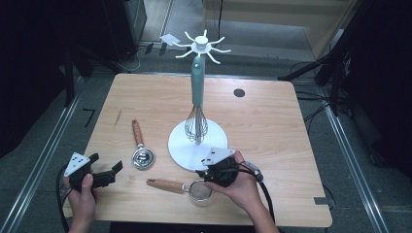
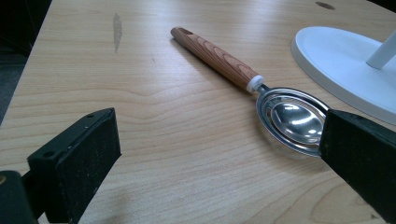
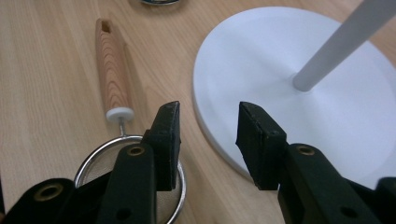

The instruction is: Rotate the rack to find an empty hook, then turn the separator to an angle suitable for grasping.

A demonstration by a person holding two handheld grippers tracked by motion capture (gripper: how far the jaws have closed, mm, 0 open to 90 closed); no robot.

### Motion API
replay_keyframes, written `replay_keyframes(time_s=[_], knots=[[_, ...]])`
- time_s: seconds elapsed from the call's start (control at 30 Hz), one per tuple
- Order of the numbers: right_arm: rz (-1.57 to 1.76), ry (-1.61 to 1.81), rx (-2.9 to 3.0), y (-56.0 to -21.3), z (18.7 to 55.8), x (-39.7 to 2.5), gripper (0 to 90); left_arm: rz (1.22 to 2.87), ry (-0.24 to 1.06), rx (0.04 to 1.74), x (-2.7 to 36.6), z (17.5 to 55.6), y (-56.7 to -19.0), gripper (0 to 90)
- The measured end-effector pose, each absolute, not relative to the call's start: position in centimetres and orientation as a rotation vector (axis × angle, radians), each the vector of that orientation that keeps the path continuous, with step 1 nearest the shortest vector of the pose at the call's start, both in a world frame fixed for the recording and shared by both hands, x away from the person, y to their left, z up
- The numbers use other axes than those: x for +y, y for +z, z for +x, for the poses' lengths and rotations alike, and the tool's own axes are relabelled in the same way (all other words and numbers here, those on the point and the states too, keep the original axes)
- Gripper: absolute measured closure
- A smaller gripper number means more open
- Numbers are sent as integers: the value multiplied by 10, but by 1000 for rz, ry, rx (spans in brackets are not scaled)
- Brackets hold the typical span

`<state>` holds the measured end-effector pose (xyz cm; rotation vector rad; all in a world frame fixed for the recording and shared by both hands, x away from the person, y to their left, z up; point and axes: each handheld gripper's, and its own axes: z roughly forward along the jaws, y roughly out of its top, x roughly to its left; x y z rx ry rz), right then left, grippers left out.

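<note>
We hold the right gripper point(image 3: 205, 140) low over the table point(image 1: 272, 126), jaws apart with nothing between them. The small mesh strainer point(image 3: 116, 154) lies just under its left jaw, wooden handle pointing away, beside the white stand base point(image 3: 289, 121). Our left gripper point(image 2: 219, 154) has its jaws wide apart, and the steel scoop point(image 2: 292, 119) lies just ahead by the right jaw.

This looks like a lab or a recording studio, not a home kitchen. The light wooden tabletop point(image 1: 145, 97) stands on a grey floor point(image 1: 340, 160) between metal rails point(image 1: 46, 155). Black cables point(image 1: 311, 104) lie on the floor, and dark stands point(image 1: 335, 53) and dark equipment point(image 1: 124, 24) surround the tabletop.
</note>
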<state>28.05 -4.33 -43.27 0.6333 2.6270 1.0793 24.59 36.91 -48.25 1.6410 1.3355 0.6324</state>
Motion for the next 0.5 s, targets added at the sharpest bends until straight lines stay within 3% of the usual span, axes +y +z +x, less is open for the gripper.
replay_keyframes(time_s=[0.5], knots=[[571,983,2745,-442,277,-17,595,1651,629,1328,369,246,-482,0]])
